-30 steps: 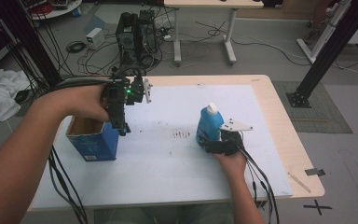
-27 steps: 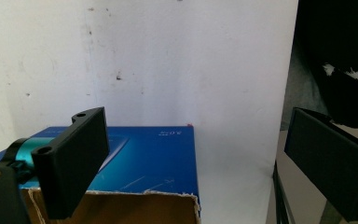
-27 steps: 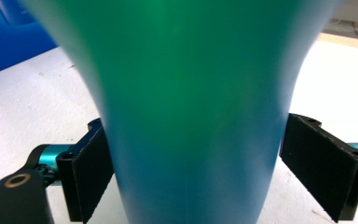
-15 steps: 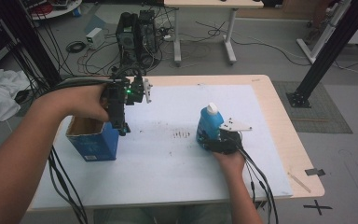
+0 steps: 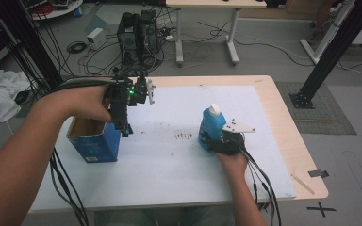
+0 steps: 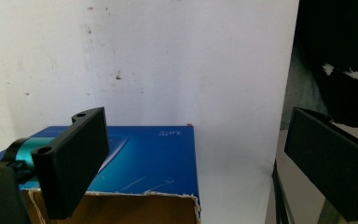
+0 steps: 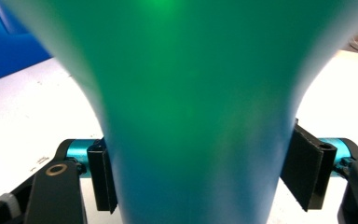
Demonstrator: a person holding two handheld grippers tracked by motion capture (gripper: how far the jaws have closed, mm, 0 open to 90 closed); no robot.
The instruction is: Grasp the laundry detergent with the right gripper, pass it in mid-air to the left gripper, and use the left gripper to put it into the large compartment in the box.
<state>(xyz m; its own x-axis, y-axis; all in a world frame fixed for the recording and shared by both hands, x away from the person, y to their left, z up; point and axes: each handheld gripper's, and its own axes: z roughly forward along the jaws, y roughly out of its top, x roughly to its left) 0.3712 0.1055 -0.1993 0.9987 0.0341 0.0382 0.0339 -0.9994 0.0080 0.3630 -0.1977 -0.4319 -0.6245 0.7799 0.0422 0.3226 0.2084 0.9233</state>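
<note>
Blue bottle (image 5: 211, 127) upright on white mat, 3 o'clock of table centre. Right gripper (image 5: 219, 141) jaws just closing onto waist, pads (image 7: 307, 165) apparently touching both sides. Step: grasp. Next: lift, carry to 9 o'clock. Left gripper (image 5: 125, 131) gaping, empty, above open blue box (image 5: 92, 146).
</note>
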